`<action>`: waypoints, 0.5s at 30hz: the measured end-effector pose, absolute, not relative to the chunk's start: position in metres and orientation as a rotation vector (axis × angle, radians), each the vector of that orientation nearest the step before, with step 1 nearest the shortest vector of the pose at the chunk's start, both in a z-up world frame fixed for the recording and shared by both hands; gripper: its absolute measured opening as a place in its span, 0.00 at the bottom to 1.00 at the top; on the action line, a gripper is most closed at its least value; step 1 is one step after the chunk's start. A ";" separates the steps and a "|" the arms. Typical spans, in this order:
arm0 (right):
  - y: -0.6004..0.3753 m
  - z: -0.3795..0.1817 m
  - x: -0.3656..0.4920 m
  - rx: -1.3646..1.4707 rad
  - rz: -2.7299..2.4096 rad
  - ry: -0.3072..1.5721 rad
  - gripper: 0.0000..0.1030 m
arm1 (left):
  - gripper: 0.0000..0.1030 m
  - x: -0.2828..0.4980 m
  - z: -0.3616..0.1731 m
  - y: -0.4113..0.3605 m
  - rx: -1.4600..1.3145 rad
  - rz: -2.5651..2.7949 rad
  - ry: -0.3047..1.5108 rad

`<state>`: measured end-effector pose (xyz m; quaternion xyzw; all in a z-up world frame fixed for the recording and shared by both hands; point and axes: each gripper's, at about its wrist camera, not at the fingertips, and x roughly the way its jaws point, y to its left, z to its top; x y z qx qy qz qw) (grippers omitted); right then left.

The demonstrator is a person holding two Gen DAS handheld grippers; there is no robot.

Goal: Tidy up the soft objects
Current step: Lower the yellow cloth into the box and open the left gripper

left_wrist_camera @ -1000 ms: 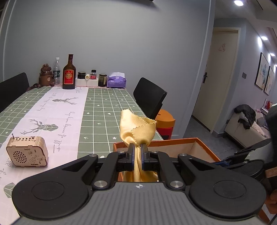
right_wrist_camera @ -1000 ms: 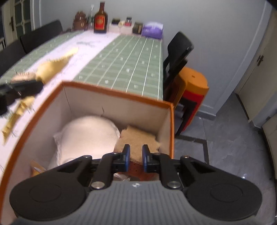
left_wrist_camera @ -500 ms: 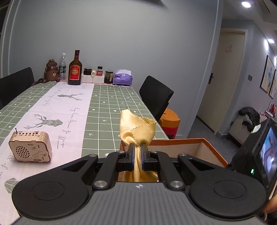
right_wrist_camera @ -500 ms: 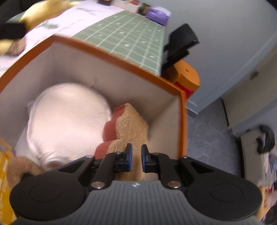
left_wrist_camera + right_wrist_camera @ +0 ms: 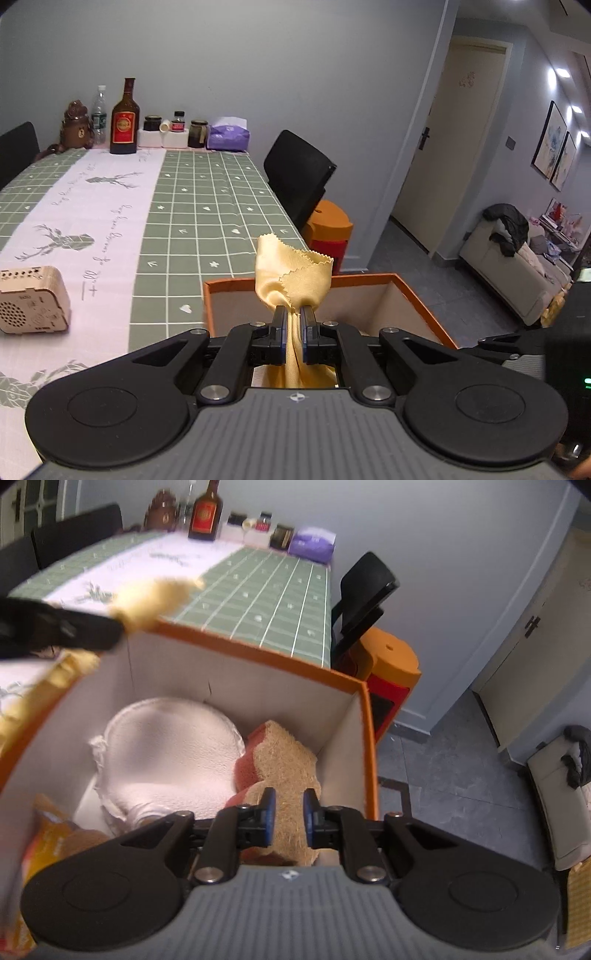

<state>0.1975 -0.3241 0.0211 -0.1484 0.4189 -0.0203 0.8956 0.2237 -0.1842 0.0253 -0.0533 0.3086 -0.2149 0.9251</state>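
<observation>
The left gripper [image 5: 292, 325] is clamping one yellow cloth [image 5: 293, 273], its two fingers pressed together on the gathered middle so that the zigzag-edged top is standing up above the pads and the rest is hanging down below them. It is hovering over the near left corner of one orange-rimmed box [image 5: 417, 295], which is sitting at the near right corner of the table [image 5: 207, 206].

Seen from the right wrist, the same box [image 5: 258, 653] is lying open, and the yellow cloth [image 5: 155, 598] and left gripper [image 5: 110, 631] are showing blurred above its far left rim. Inside the box, one white round pad [image 5: 170, 753] is lying against the far wall, and one tan loofah sponge with a red underside [image 5: 284, 760] is leaning beside it toward the right wall. One orange packet [image 5: 48, 834] is sitting at the near left corner.

The right gripper [image 5: 286, 818] is reaching down into the box, and its two fingers are opening, standing a little apart on either side of the near end of the sponge; whether the pads are pressing on it I cannot tell.

At the table's far edge, two bottles are standing, one dark with a red label [image 5: 125, 118] and one clear plastic [image 5: 98, 110], beside one purple tissue pack [image 5: 228, 137]. One small wooden radio [image 5: 33, 299] is sitting at the near left edge.
</observation>
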 end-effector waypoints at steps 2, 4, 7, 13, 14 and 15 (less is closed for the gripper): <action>-0.328 0.027 0.189 -0.273 -0.032 0.849 0.14 | 0.07 0.222 0.021 -0.188 -0.106 -0.435 0.640; -0.331 0.029 0.182 -0.250 -0.033 0.838 0.14 | 0.07 0.222 0.016 -0.190 -0.109 -0.425 0.652; -0.331 0.027 0.176 -0.255 -0.028 0.836 0.14 | 0.08 0.224 0.008 -0.190 -0.113 -0.405 0.674; -0.334 0.020 0.174 -0.241 -0.028 0.856 0.14 | 0.13 0.224 0.004 -0.184 -0.142 -0.371 0.679; -0.335 0.019 0.173 -0.241 -0.027 0.857 0.14 | 0.24 0.224 0.005 -0.182 -0.144 -0.356 0.671; -0.335 0.019 0.173 -0.241 -0.024 0.859 0.14 | 0.41 0.223 0.005 -0.181 -0.146 -0.343 0.665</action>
